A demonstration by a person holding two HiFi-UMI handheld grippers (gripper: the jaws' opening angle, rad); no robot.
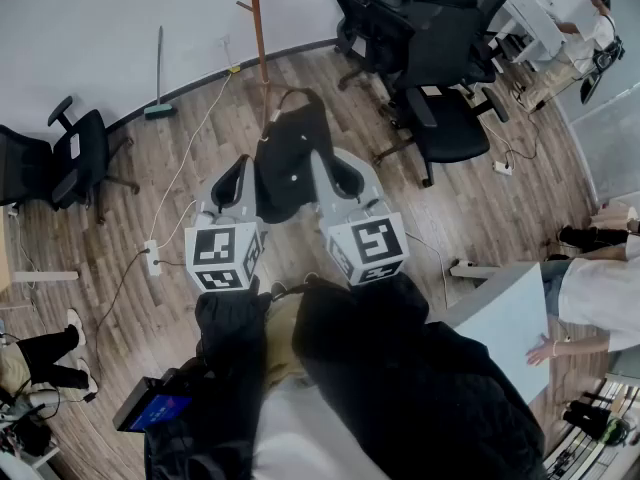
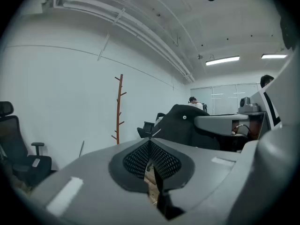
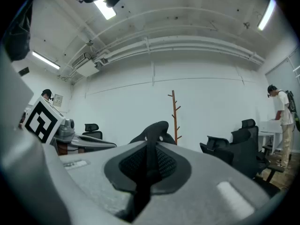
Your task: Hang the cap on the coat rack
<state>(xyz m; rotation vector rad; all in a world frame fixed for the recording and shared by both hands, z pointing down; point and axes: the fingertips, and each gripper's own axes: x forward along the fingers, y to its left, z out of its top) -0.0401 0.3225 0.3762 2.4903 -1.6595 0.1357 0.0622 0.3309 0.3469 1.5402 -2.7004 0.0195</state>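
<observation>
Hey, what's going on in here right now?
A person is holding a black cap out in front of them, pinched between two handheld grippers: the left gripper grips one edge and the right gripper the other. The wooden coat rack stands ahead by the white wall, apart from the cap. The cap is not yet hung on it.

Cool, even light comes from ceiling strip lights [image 3: 105,8], leaving soft shadows. Both gripper views bulge and darken toward their round edges, with blurred foregrounds. The head view is dimmer.
</observation>
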